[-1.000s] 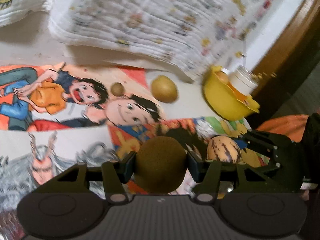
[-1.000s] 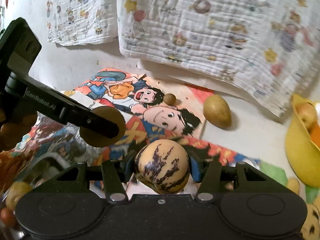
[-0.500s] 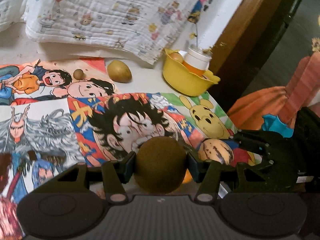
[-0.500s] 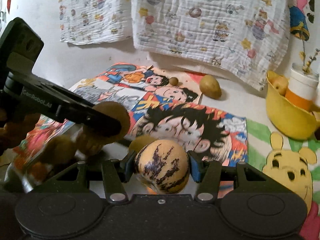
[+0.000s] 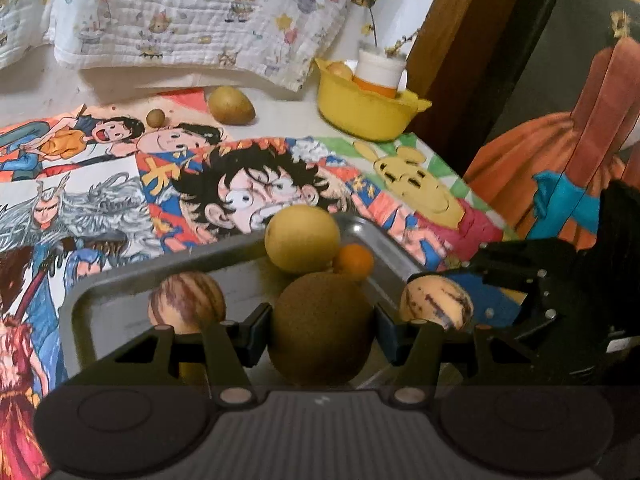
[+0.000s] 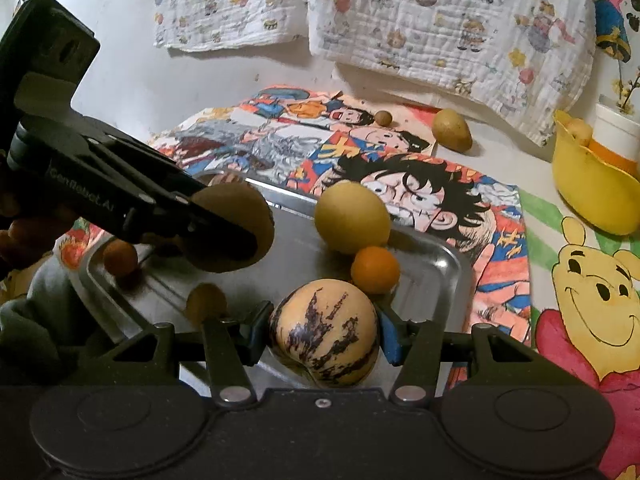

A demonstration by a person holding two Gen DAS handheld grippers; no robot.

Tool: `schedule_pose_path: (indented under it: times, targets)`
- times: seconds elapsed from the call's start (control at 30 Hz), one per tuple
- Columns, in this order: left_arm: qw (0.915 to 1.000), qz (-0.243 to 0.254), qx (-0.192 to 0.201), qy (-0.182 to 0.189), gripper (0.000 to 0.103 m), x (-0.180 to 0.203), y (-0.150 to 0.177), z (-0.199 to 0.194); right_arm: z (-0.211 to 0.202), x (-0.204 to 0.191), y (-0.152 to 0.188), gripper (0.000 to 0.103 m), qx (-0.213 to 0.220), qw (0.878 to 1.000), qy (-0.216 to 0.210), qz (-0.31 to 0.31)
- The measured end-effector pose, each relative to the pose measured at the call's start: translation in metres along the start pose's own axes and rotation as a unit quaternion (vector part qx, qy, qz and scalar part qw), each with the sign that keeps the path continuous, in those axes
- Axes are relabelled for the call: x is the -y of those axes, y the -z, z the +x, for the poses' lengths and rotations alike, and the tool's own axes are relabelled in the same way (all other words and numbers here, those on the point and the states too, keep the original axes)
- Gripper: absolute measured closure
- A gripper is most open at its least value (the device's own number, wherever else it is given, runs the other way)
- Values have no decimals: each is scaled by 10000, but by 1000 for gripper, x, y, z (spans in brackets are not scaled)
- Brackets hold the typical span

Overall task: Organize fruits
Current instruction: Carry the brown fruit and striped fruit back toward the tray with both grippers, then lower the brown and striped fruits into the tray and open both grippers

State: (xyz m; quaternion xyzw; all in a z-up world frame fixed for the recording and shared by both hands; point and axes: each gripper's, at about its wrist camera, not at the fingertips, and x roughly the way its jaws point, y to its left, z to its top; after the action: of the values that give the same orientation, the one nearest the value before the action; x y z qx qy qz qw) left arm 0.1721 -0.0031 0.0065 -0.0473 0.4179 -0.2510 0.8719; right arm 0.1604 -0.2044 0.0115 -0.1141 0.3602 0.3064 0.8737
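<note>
One big table (image 5: 280, 120) fills most of both views, with a white top and bright cartoon pictures (image 6: 420, 192) spread over it. Two white cloths (image 6: 440, 20) with little drawings hang on the wall behind it. One brown wooden post (image 5: 460, 20) stands at the table's far right corner, and something orange (image 5: 560, 152) sits past the edge.

One shiny metal tray (image 6: 448, 256) lies on the pictures, close to both claws. One yellow bowl (image 5: 360, 112) sits at the far right with one white and orange cup (image 5: 378, 70) in it.

Two claws are at work. The left gripper (image 5: 320, 328) is squeezed on one fuzzy brown kiwi (image 5: 320, 328), held over the tray. The right gripper (image 6: 324, 340) is squeezed on one striped melon (image 6: 324, 340) at the tray's near right edge.

On the tray I count one more striped fruit (image 5: 186, 300), one big yellow fruit (image 6: 352, 216), one little orange (image 6: 375, 268) touching it, and two small brown fruits (image 6: 120, 256) on the left side.

Far back on the table lie one potato-like fruit (image 5: 231, 105) and one tiny brown ball (image 5: 155, 118) just beside it
</note>
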Motion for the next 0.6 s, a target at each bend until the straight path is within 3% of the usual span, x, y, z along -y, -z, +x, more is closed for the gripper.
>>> schedule_pose_path:
  times: [0.6]
  targets:
    - [9980, -26, -38, -627, 43, 7, 8, 5, 8, -1, 15, 47, 19, 9999, 126, -38]
